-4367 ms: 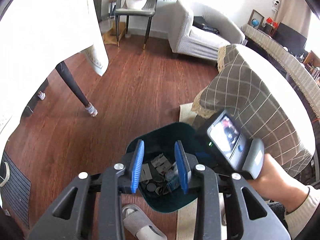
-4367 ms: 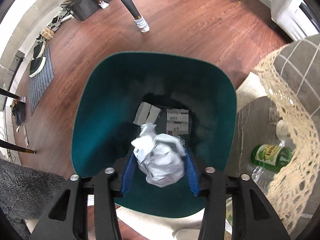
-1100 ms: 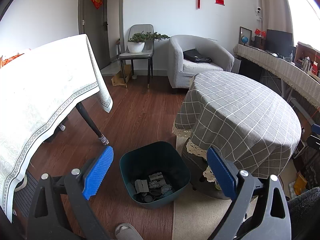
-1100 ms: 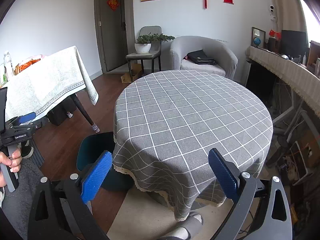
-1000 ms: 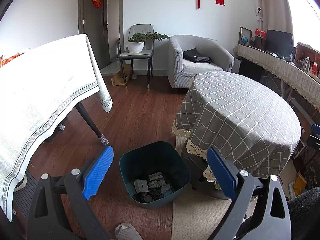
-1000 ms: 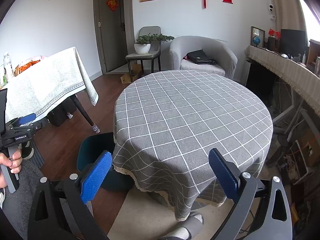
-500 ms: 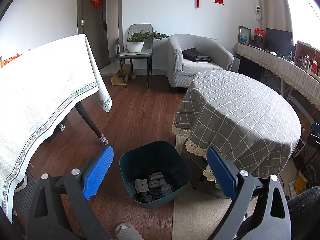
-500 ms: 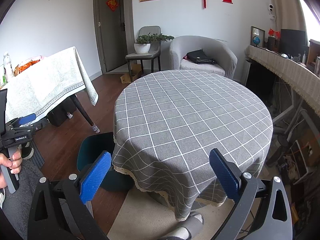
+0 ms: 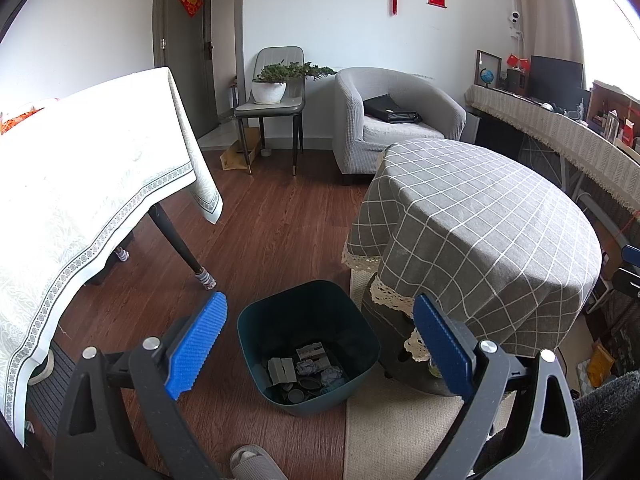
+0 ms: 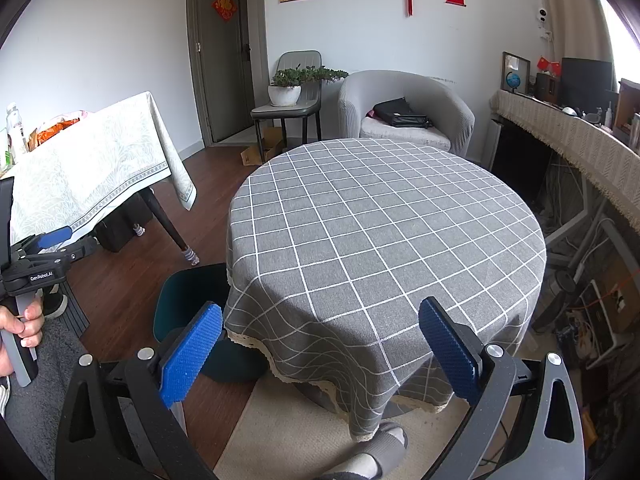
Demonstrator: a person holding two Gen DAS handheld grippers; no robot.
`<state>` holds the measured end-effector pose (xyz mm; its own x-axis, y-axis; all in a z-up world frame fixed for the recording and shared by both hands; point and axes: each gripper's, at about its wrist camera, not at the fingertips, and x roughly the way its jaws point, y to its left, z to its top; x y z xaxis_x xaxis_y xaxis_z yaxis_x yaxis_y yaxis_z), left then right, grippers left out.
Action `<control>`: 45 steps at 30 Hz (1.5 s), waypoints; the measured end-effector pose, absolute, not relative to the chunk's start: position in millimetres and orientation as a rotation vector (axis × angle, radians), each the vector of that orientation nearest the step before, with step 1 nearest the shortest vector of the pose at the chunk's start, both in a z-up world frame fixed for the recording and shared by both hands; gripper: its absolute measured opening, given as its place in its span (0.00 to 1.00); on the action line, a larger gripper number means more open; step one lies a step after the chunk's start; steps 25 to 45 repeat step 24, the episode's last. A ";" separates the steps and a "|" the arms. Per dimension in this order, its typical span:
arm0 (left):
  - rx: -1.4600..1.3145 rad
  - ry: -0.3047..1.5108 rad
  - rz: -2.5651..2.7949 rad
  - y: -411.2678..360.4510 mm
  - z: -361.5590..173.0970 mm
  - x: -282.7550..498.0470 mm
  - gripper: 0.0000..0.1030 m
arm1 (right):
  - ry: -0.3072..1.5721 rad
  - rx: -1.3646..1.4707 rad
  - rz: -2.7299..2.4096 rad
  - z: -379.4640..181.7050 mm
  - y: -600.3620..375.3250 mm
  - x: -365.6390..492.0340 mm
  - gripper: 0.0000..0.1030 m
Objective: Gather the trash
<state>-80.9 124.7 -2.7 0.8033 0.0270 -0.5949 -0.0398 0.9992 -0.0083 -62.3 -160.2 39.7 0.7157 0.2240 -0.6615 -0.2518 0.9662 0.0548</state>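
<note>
A dark teal trash bin (image 9: 256,320) stands on the wood floor beside the round table; crumpled paper and small boxes (image 9: 306,368) lie at its bottom. My left gripper (image 9: 320,344) hovers well above the bin, wide open and empty. My right gripper (image 10: 320,350) is also wide open and empty, held above the near edge of the round table with the grey checked cloth (image 10: 380,216). In the right wrist view the bin (image 10: 180,292) peeks out from under the cloth's left edge. The left gripper (image 10: 48,248) shows there at far left, held by a hand.
A long table with a white cloth (image 9: 80,176) fills the left side, its dark leg (image 9: 180,248) near the bin. A grey armchair (image 9: 392,120), a chair with a potted plant (image 9: 276,88) and a sideboard (image 9: 560,140) stand at the back. A beige rug (image 9: 392,432) and slippered feet (image 10: 380,448) lie below.
About four seconds ago the right gripper held a crumpled paper wad over the bin; both grippers have since opened and risen. Over the last second nothing has visibly moved.
</note>
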 end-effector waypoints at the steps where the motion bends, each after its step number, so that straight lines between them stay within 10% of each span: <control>1: -0.020 0.637 0.036 124.4 -3.1 -80.7 0.93 | 0.727 -0.040 0.263 39.7 -160.1 -62.3 0.97; 45: -0.017 0.651 0.037 126.2 -4.9 -78.2 0.94 | 0.733 -0.044 0.264 36.0 -160.0 -62.6 0.97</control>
